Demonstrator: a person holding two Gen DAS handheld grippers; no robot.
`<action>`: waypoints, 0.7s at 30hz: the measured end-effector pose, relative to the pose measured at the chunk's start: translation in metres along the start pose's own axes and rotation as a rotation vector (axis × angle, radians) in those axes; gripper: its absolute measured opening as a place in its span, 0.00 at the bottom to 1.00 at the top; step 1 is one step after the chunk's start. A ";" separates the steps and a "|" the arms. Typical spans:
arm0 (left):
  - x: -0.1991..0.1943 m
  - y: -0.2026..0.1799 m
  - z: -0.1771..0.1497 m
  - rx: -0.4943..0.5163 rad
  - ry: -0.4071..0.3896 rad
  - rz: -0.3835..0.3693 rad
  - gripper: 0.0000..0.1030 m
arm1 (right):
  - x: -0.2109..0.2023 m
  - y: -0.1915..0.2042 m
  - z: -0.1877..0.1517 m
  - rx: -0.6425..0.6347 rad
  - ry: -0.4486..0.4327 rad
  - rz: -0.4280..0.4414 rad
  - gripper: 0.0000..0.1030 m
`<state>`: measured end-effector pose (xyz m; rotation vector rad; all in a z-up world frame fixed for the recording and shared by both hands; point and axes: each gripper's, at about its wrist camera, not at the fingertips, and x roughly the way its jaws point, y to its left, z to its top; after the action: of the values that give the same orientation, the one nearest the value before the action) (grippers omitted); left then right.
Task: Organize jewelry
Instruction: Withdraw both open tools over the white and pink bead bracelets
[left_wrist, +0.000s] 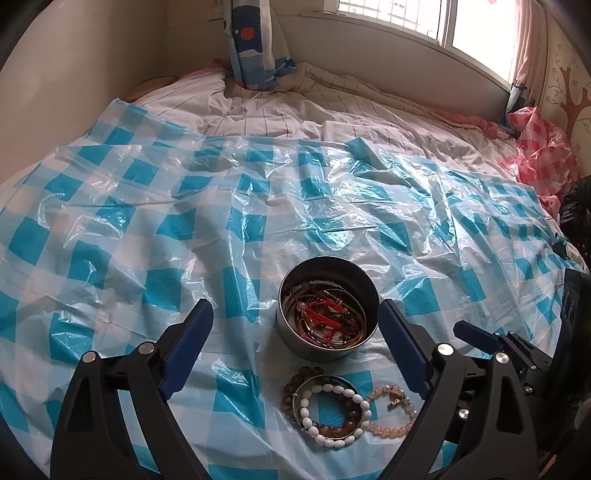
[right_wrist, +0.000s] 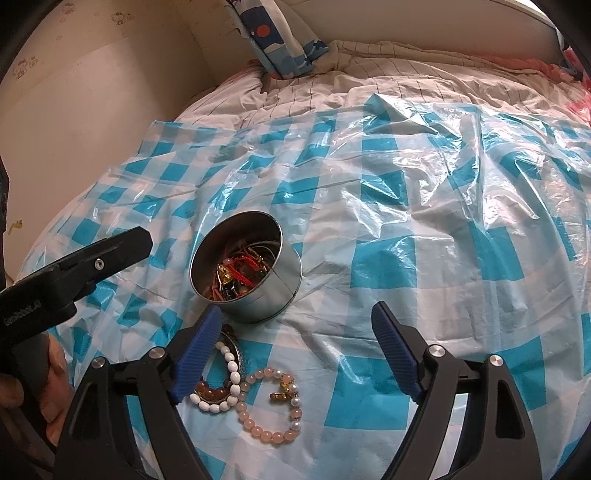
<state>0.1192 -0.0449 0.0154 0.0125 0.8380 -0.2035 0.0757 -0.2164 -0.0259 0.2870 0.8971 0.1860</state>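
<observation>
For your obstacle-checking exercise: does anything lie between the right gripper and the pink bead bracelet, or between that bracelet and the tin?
Nothing visible blocks either path. The open right gripper hovers near the pink bead bracelet, which lies alone on the checked sheet. The open tin sits just beyond; the white bead bracelet lies beside.

Your left gripper (left_wrist: 295, 314) and right gripper (right_wrist: 295, 317) look alike: black frames, ribbed blue pads (right_wrist: 393, 347), silver bolts (left_wrist: 445, 348). Near the left body's white lettering, your bare hand (right_wrist: 55, 384) shows.
</observation>
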 end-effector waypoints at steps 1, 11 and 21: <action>-0.001 -0.001 0.000 -0.001 -0.001 -0.001 0.84 | -0.001 -0.001 0.000 0.001 -0.001 0.001 0.79; 0.000 0.005 0.000 -0.001 -0.002 -0.031 0.85 | -0.001 -0.001 0.001 -0.003 0.000 -0.001 0.79; 0.007 0.062 -0.006 -0.170 0.051 -0.096 0.84 | -0.018 -0.016 0.007 -0.004 -0.010 -0.011 0.79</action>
<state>0.1306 0.0153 0.0018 -0.1824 0.9054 -0.2223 0.0704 -0.2381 -0.0138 0.2793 0.8885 0.1764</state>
